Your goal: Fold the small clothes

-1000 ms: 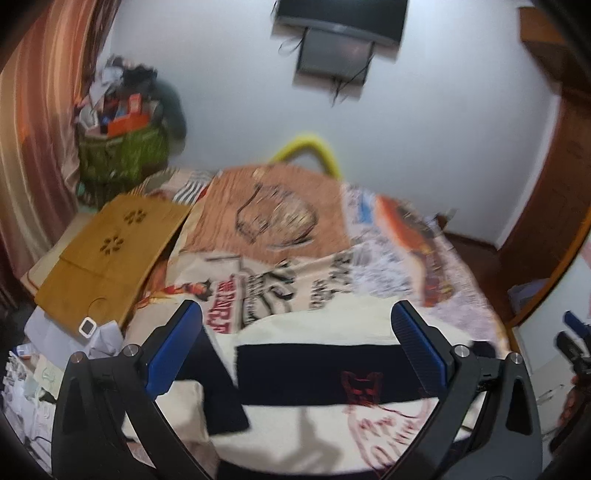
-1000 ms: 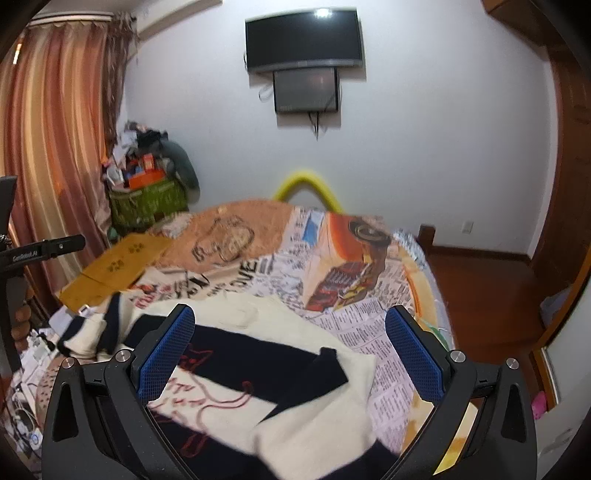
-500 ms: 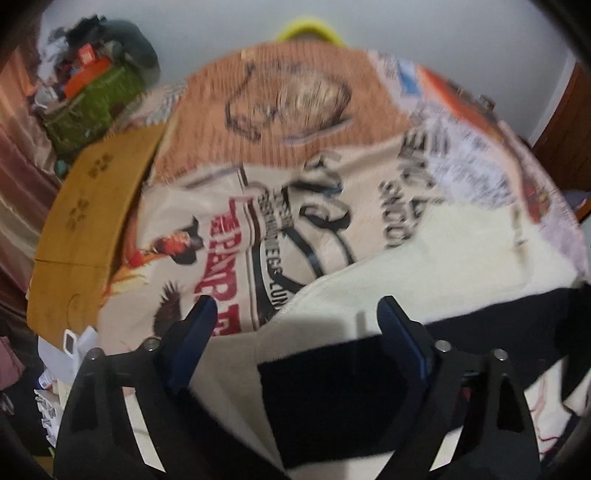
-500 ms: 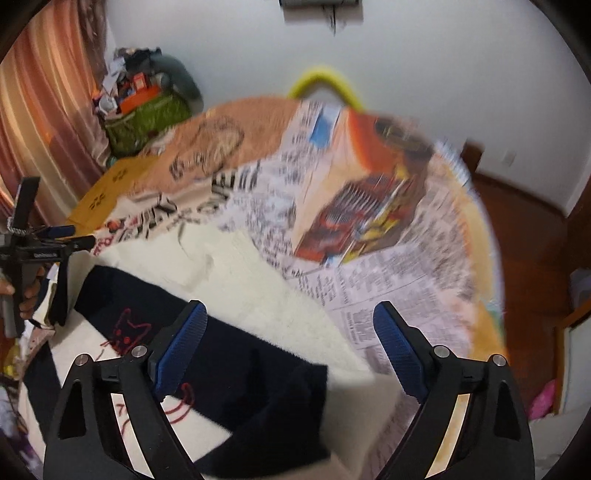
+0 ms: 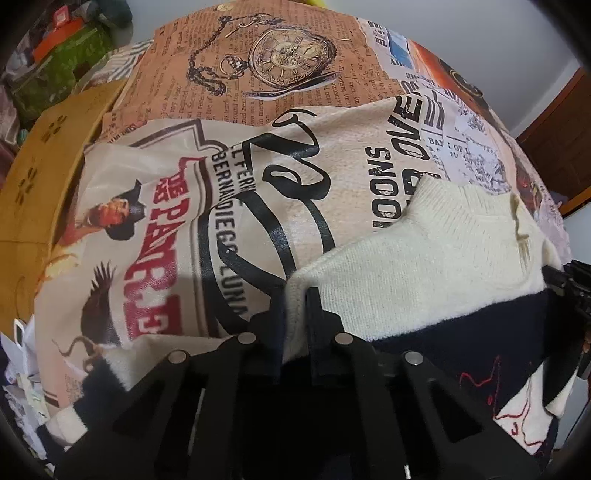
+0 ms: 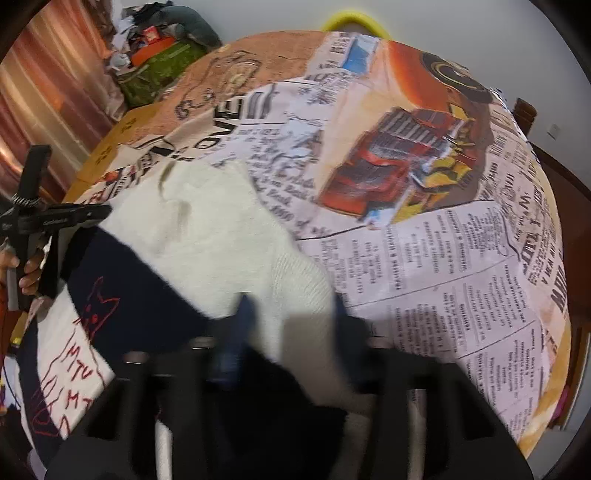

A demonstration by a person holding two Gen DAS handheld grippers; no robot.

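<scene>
A cream and navy sweater [image 5: 443,258] with red stitching lies on the printed bedspread [image 5: 258,166]. In the left wrist view my left gripper [image 5: 295,306] points steeply down, and its jaws are closing tight on the sweater's cream shoulder edge, which is pinched between them. In the right wrist view the same sweater [image 6: 207,236] spreads to the lower left. My right gripper [image 6: 291,325] is blurred. Its jaws are closing, still apart, with the other cream shoulder between them. A hand [image 6: 22,266] holds the left tool at that view's left edge.
A tan cardboard panel [image 5: 37,177] lies along the bed's left side, with a green basket of clutter [image 5: 62,70] behind it. Striped curtains [image 6: 55,92] hang at the left. A yellow hoop [image 6: 351,20] stands behind the bed. Wooden floor lies to the right.
Both grippers came down onto the sweater's cream shoulders and tipped downward. The left jaws went from wide open to pinched on the cloth. The right jaws have narrowed around it.
</scene>
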